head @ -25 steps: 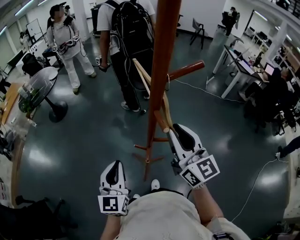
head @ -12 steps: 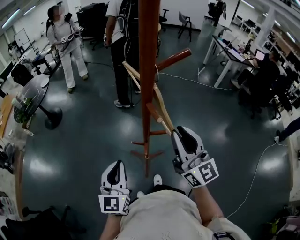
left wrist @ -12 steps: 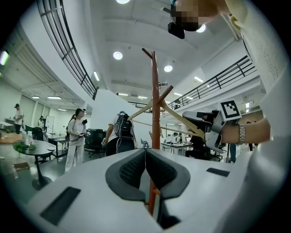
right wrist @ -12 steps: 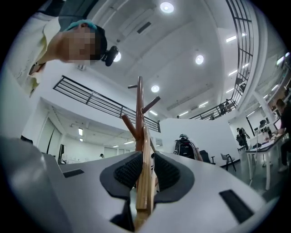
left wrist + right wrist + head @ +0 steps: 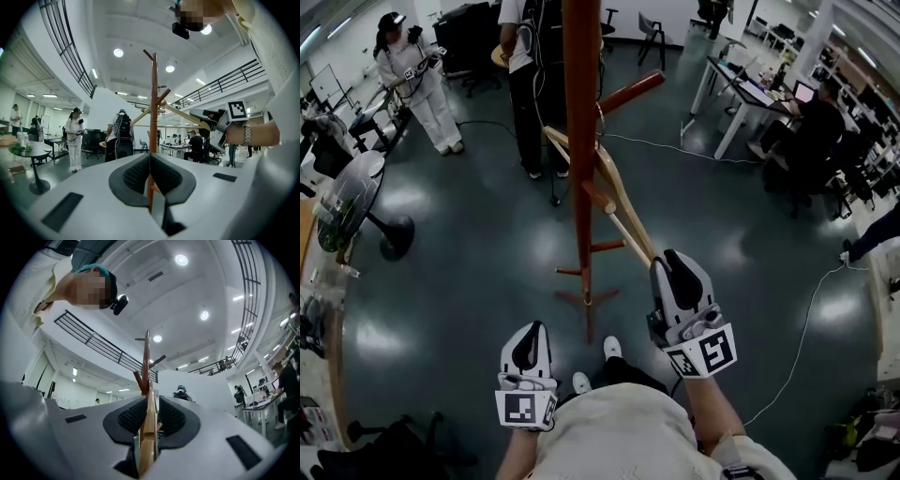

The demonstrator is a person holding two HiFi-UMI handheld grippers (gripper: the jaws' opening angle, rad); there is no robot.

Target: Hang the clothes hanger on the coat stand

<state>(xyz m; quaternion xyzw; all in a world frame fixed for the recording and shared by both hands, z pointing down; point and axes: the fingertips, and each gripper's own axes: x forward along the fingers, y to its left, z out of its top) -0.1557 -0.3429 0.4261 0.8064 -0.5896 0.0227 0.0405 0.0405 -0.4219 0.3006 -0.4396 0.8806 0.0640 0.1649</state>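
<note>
Wooden clothes hanger (image 5: 619,202): I have it clamped by one arm end in my right gripper (image 5: 667,262). It slants up from there to the coat stand (image 5: 578,141), its far part lying against the pole just below the upper peg (image 5: 633,91).
Left gripper (image 5: 532,328): jaws pressed together on nothing, held low by my body, well apart from the stand.
Hook: too small for me to tell whether it sits over a peg.
Risk, letting go early: if the hook is not over a peg, I judge the hanger would slide down the pole to the floor (image 5: 469,262).
Risk, leverage: I hold the far end of a long arm, so a small twist could swing the hook off or nudge the stand.
Risk, bystanders: a person (image 5: 530,56) stands just beyond the stand, and a tipping pole could fall that way.
</note>
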